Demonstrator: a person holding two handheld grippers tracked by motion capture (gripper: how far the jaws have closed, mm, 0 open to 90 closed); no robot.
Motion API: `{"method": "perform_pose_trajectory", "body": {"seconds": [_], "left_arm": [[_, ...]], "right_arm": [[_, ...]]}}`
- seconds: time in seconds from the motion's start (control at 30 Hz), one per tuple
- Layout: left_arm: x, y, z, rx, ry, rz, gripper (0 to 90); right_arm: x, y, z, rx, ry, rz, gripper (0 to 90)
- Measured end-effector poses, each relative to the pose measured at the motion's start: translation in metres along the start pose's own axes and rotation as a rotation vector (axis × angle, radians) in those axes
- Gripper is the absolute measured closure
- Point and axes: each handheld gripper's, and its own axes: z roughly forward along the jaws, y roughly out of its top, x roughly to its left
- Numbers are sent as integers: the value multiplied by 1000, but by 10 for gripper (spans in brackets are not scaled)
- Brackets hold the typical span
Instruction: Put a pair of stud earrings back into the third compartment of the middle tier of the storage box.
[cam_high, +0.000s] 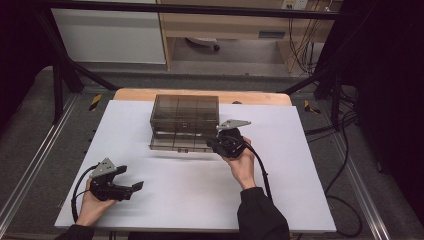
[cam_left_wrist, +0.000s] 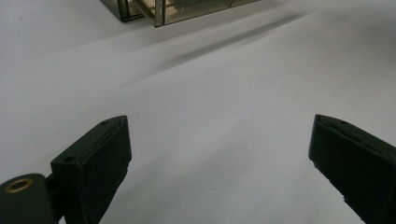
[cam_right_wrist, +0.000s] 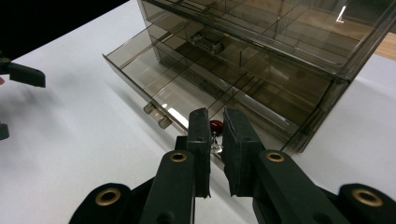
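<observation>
A smoky clear plastic drawer cabinet stands at the back middle of the white table sheet. Its bottom drawer is pulled out and has divided compartments. My right gripper hovers at the drawer's front right corner. In the right gripper view its jaws stand close together, shut on a small red bead with a silver piece hanging under it. My left gripper rests low at the front left, far from the cabinet. Its jaws are wide open over bare sheet.
The cabinet's corner lies far ahead of the left gripper. A small silver handle sticks out of the drawer front. Wooden table edge runs behind the cabinet. Black frame bars and cables flank the table.
</observation>
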Motion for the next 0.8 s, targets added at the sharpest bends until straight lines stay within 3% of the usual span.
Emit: {"method": "perform_pose_trajectory", "body": {"seconds": [0.8], "left_arm": [[0, 0, 0, 0, -1, 1, 55]], "right_arm": [[-15, -8, 48, 35, -34, 38, 816]]}}
